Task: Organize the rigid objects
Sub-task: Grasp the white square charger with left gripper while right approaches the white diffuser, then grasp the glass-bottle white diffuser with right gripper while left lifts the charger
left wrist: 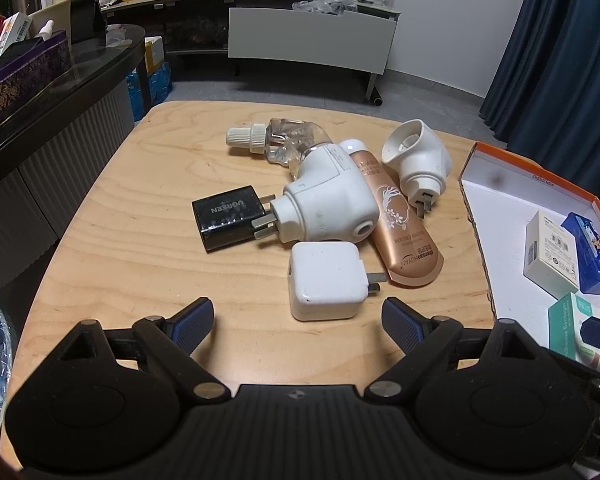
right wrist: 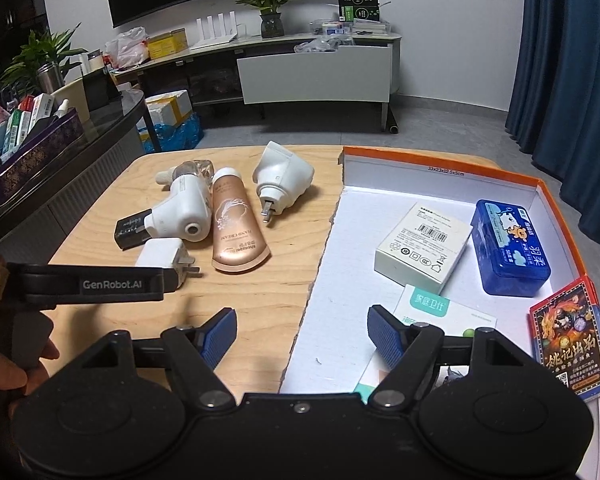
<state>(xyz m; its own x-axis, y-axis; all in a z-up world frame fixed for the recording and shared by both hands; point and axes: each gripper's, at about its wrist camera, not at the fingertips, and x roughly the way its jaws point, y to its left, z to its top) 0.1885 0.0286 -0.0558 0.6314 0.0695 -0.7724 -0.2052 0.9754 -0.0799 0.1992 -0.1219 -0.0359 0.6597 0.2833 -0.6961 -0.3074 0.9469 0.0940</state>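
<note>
Left wrist view: the left gripper is spread wide, just short of the small white square plastic charger on the near table; light, stiff, smooth, best pinched across its flat sides.

Right wrist view: the right gripper hangs spread and empty over the near-left edge of the orange-rimmed white cardboard box, right of the charger.

Black charger, right wrist view: mostly hidden behind the white plug-in unit at 9 o'clock; label unreadable. White cube charger: near half covered by the left gripper's body. Clear bottle: only top shows. Card pack: bottom text too small. Left wrist view: teal box partly covered at 4 o'clock; orange tray cut by right edge.
</note>
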